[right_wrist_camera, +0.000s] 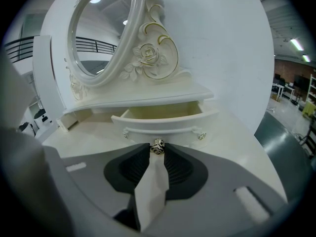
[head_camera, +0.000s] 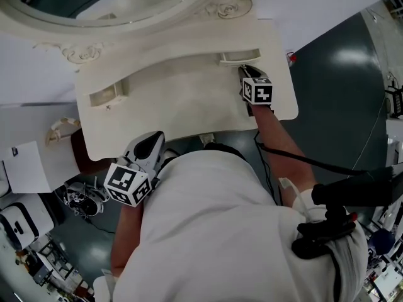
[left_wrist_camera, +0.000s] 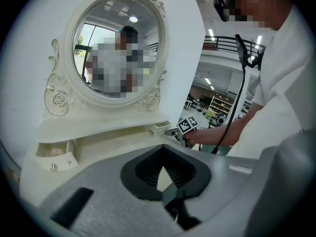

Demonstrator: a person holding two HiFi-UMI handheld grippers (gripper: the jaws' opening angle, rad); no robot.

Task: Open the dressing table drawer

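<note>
Right gripper view: knob [right_wrist_camera: 157, 146] of half-open drawer [right_wrist_camera: 163, 121] between right tool [right_wrist_camera: 157, 151] tips

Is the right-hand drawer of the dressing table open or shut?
Partly open: the drawer sticks out, its inside showing, the right claw clamped on its knob.

The dressing table [head_camera: 189, 106] looks like smooth, cream-painted wood; its drawer knob [right_wrist_camera: 157, 146] is shiny metal; my right gripper [right_wrist_camera: 157, 153] is matt grey plastic with ribbed black pads [right_wrist_camera: 134, 169].
</note>
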